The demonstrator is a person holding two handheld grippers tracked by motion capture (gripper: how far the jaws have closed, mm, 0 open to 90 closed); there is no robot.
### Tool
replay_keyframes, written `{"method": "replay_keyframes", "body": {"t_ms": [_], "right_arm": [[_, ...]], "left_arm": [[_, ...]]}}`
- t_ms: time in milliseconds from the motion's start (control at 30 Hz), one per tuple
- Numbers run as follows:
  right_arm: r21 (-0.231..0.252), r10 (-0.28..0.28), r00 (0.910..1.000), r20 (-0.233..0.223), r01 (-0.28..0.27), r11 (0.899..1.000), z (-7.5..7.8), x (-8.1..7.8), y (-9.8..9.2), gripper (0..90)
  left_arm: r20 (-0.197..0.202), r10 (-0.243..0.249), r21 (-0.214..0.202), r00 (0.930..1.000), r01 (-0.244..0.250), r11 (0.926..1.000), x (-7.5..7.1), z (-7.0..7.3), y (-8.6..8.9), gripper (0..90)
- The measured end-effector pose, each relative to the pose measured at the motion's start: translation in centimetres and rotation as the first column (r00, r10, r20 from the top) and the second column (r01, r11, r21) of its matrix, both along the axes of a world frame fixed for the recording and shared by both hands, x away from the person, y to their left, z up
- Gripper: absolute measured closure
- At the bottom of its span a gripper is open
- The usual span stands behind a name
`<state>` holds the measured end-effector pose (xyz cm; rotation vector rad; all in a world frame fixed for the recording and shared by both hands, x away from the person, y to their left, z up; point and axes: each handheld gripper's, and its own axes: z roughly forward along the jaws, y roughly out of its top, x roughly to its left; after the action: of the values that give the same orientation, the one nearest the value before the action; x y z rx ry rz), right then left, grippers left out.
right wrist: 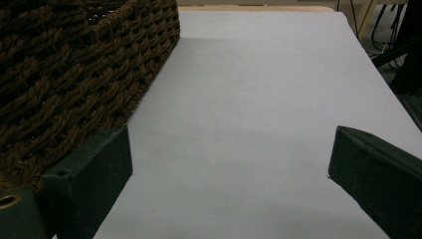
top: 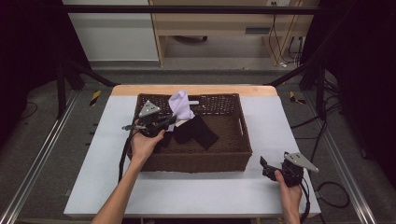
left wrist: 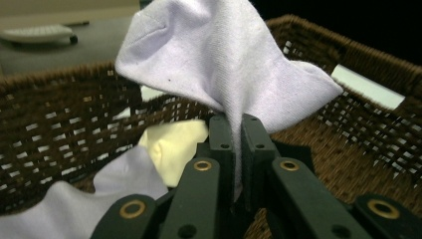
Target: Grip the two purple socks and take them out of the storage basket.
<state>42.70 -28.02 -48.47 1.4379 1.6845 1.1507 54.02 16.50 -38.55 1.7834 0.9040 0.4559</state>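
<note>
The table carries a brown wicker basket against its far edge, deep enough to keep loose laundry together. Inside, a black garment lies near the middle, and a pale yellow piece sits by the far wall. The white cloth stands lifted at the basket's far left corner because the left gripper has its jaws clamped tight on a fold, likely to draw it out. The right gripper waits near the table's front right corner, jaws spread wide and empty, just beside the basket.

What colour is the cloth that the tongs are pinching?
Pale lilac, almost white. The cloth shows best in the left gripper view, pinched by the left tongs.
</note>
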Motion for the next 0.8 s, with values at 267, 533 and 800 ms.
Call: {"method": "replay_keyframes", "body": {"t_ms": [267,533,800], "right_arm": [[0.002,-0.001,1.0000,0.000,0.001,1.000,0.0,0.0,0.0,4.1],[0.001,-0.001,1.0000,0.000,0.001,1.000,0.0,0.0,0.0,4.1],[0.000,-0.004,1.0000,0.003,0.004,1.000,0.0,0.0,0.0,4.1]], "left_arm": [[0.124,-0.006,-0.064,0.9923,0.014,0.9979,-2.0,3.2,0.6,85.2],[0.176,-0.040,-0.092,0.9836,0.057,0.9941,-4.9,5.8,1.0,85.1],[0.200,-0.082,-0.097,0.9763,0.103,0.9899,-8.6,6.3,1.9,85.2]]}}
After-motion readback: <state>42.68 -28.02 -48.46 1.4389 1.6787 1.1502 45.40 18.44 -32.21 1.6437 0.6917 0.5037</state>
